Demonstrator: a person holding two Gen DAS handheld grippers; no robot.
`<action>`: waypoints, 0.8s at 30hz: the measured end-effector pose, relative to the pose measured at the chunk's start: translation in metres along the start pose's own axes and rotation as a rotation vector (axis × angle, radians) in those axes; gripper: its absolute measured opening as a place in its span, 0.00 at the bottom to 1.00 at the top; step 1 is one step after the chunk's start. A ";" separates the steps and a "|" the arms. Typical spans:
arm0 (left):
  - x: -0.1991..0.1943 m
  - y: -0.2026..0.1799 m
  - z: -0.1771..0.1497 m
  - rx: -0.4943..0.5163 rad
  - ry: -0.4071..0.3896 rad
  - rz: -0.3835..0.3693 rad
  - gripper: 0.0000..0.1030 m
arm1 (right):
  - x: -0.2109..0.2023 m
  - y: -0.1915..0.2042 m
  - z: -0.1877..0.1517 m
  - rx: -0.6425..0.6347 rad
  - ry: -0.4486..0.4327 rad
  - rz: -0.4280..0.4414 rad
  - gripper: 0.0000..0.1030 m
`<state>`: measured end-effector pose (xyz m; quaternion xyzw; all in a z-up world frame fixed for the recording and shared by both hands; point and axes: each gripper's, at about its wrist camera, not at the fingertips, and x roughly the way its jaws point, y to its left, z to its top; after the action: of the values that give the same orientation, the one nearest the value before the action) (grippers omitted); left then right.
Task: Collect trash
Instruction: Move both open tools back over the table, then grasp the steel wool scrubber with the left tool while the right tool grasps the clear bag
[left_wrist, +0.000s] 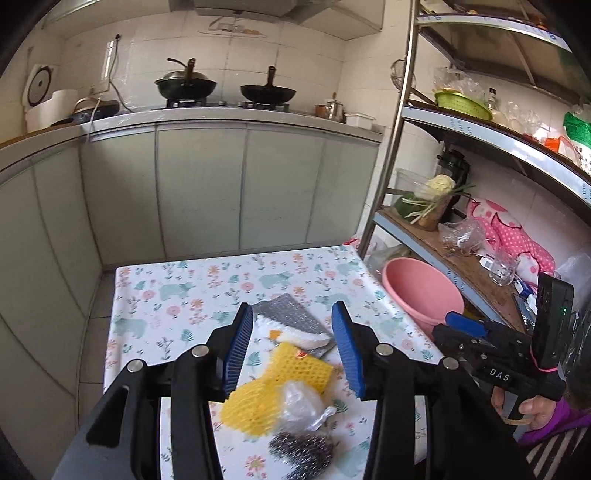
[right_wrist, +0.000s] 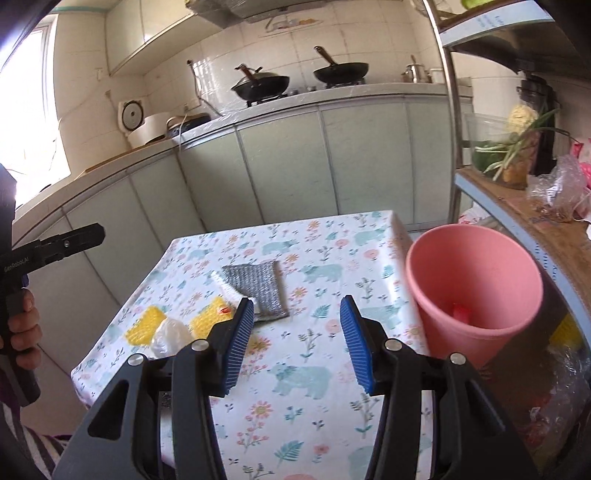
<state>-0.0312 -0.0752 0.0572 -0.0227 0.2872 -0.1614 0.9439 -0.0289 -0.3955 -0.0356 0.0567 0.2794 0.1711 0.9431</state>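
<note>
On right claw (left_wrist: 458, 325): "DAS"; left claw (right_wrist: 74, 236): "GenRoboLAI"

This is a home kitchen. A gas stove (left_wrist: 225, 103) sits on the long counter (left_wrist: 184, 116) against a white tiled wall (left_wrist: 236, 48), and two black woks (left_wrist: 185, 85) stand on its burners, one with a lid. Left of the stove, on the same counter, stands a white rice cooker (left_wrist: 40, 105); right of it, a small metal kettle (left_wrist: 334, 109). Below the stove run pale green cabinet doors (left_wrist: 199, 188). To the stove's right rises a metal shelf rack (left_wrist: 480, 133) with a green colander (left_wrist: 463, 103), glassware, cauliflower (left_wrist: 439, 184) and spring onions. A range hood (left_wrist: 273, 9) hangs above the stove.
</note>
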 end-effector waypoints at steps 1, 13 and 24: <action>-0.005 0.008 -0.005 -0.013 0.005 0.008 0.42 | 0.003 0.004 -0.001 -0.009 0.009 0.006 0.48; -0.006 0.014 -0.080 0.060 0.209 -0.136 0.42 | 0.022 0.039 -0.012 -0.092 0.103 0.083 0.48; 0.029 0.009 -0.111 0.053 0.354 -0.259 0.41 | 0.042 0.064 -0.014 -0.132 0.193 0.207 0.48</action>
<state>-0.0670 -0.0699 -0.0519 -0.0061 0.4389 -0.2902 0.8503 -0.0220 -0.3205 -0.0560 0.0062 0.3496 0.2901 0.8908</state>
